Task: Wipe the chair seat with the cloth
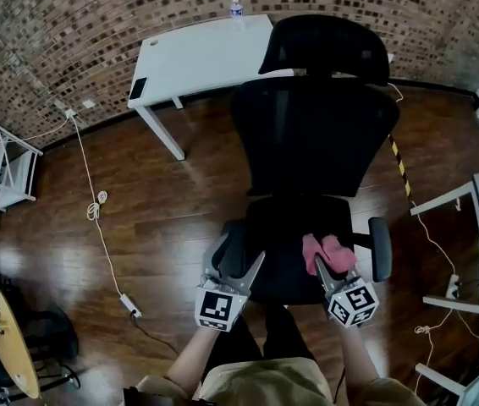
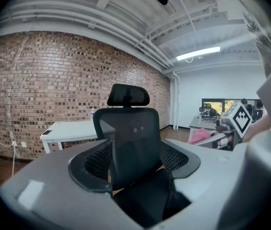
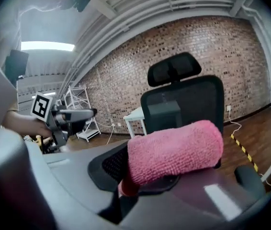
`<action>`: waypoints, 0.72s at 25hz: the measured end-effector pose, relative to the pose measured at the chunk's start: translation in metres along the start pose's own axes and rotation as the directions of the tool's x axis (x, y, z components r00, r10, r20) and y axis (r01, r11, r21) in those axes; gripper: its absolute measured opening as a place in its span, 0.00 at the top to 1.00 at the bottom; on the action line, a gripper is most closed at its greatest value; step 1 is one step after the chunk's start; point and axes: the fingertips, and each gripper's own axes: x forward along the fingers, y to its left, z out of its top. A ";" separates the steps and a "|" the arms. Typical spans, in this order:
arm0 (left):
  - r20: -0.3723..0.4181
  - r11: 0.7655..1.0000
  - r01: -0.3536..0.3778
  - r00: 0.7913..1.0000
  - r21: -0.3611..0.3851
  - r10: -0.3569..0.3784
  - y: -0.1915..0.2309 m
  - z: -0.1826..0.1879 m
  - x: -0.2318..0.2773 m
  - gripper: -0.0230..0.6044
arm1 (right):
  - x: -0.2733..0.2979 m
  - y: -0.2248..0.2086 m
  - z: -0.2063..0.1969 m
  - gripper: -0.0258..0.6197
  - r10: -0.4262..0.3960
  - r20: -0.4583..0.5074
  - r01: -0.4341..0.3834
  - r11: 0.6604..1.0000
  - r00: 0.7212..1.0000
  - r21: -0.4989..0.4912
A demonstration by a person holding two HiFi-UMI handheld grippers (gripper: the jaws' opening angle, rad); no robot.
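The pink cloth point(image 1: 327, 252) was clamped, rolled up, between the jaws of the right gripper point(image 1: 322, 267), above the front right part of the black chair seat point(image 1: 282, 235). The left gripper point(image 1: 239, 265) was seen with its jaws apart and empty, near the seat's front left edge. Contact between cloth and seat could not be confirmed. The wiping was judged as hardly started, with nearly the whole seat left to do.

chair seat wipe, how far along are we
Done: the pink cloth is picked up, clamped in the right gripper. In hand: it is held over the front right of the chair seat; contact cannot be told. The left gripper hangs open and empty by the front left. Left: the wiping itself; nothing shows any stroke made.
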 end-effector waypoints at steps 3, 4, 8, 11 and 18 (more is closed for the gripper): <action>-0.052 1.000 -0.005 0.999 -0.010 0.005 0.025 -0.041 0.026 0.50 | 0.082 -0.026 -0.072 0.92 0.069 -0.132 -0.066 0.997 0.989 0.027; -0.071 1.000 -0.006 0.997 -0.013 0.005 0.033 -0.054 0.036 0.50 | 0.111 -0.037 -0.097 0.92 0.089 -0.173 -0.081 0.995 0.981 0.054; -0.118 0.997 0.036 0.992 -0.072 -0.045 0.056 -0.089 0.081 0.49 | 0.212 -0.076 -0.174 0.92 0.159 -0.304 -0.102 0.975 0.939 0.196; -0.193 0.989 0.103 0.973 -0.106 -0.123 0.068 -0.111 0.101 0.41 | 0.287 -0.059 -0.201 0.92 0.229 -0.296 -0.160 0.958 0.927 0.238; -0.265 0.988 0.069 0.959 -0.140 -0.105 0.106 -0.159 0.133 0.42 | 0.392 -0.067 -0.287 0.92 0.203 -0.420 -0.169 0.979 0.884 0.116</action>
